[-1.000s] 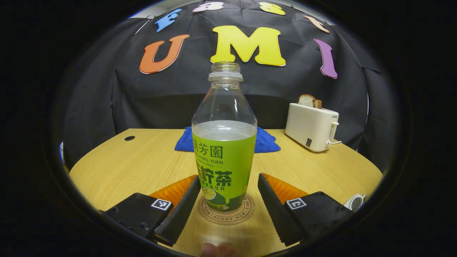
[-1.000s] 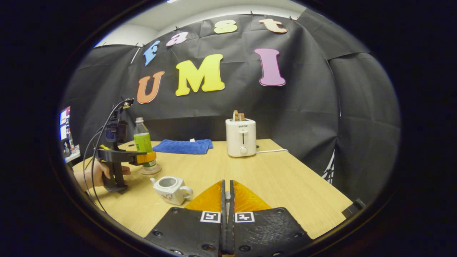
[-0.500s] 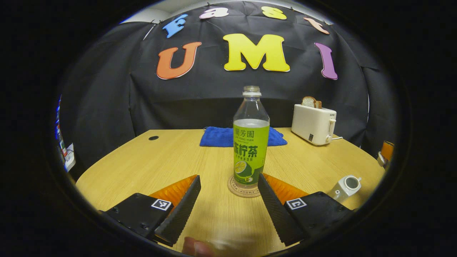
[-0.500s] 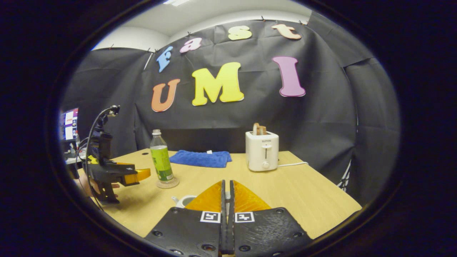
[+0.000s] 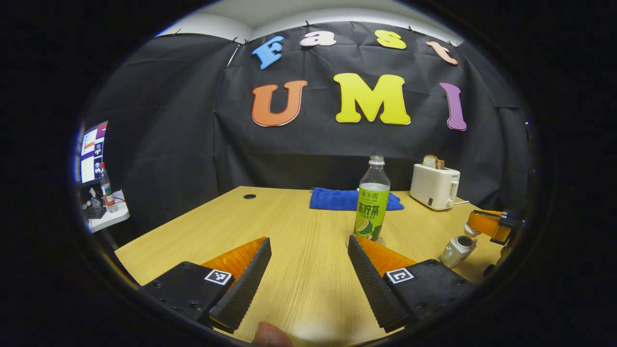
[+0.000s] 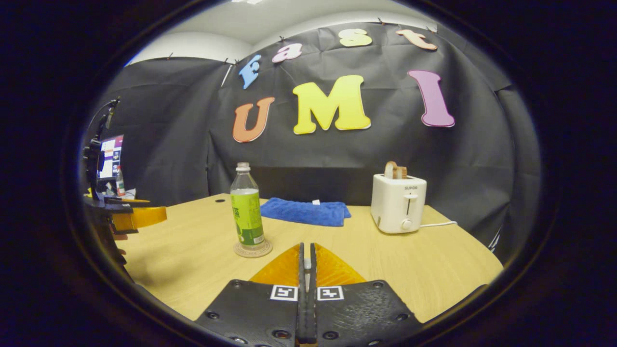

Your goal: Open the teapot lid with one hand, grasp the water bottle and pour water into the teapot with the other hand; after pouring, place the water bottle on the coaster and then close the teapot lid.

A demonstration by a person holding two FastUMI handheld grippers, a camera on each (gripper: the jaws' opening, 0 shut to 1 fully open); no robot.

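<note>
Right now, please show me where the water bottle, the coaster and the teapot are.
water bottle (image 6: 247, 219): right gripper view, on its green label.
coaster (image 6: 253, 250): right gripper view, on its front rim.
teapot (image 5: 455, 250): left gripper view, on its white body.

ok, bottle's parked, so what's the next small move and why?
Probably lower the right gripper onto the teapot to seat the lid. The water bottle stands upright on the coaster, the left gripper is open and clear of it, and the teapot's top is open. The right gripper is shut; what it pinches is hard to make out.
</note>
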